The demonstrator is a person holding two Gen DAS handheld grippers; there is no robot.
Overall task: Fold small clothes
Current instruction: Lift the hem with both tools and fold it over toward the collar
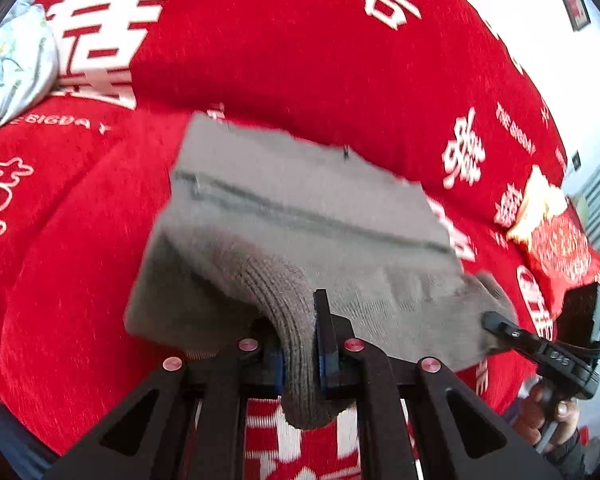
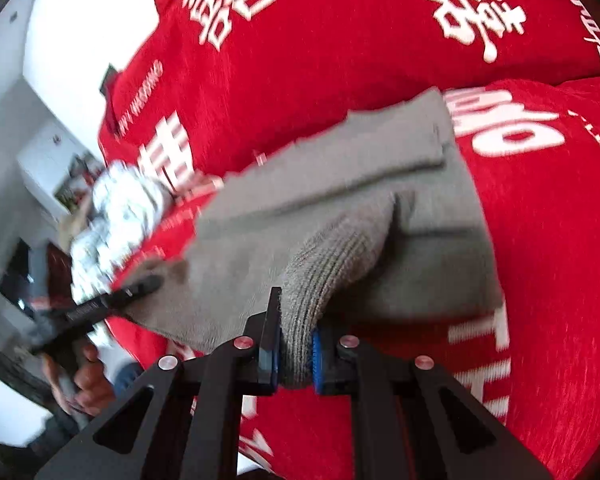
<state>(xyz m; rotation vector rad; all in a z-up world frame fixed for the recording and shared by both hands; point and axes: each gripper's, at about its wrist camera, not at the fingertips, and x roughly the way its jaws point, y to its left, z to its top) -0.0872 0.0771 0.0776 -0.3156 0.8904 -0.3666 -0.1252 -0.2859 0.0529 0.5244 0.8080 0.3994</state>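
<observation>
A small grey knit garment (image 1: 300,224) hangs over the red cover, stretched between both grippers. My left gripper (image 1: 300,356) is shut on its ribbed edge at one corner. My right gripper (image 2: 294,356) is shut on the ribbed edge of the same garment (image 2: 340,184) at the other corner. The right gripper also shows at the right of the left wrist view (image 1: 496,320), and the left gripper at the left of the right wrist view (image 2: 148,282). The garment's far part rests folded on the cover.
A red cover with white characters (image 1: 300,60) fills both views. A pale floral cloth (image 1: 12,60) lies at the far left. A red and yellow cushion (image 1: 556,236) lies at the right. A white patterned bundle (image 2: 116,216) and white furniture (image 2: 48,164) are at the left.
</observation>
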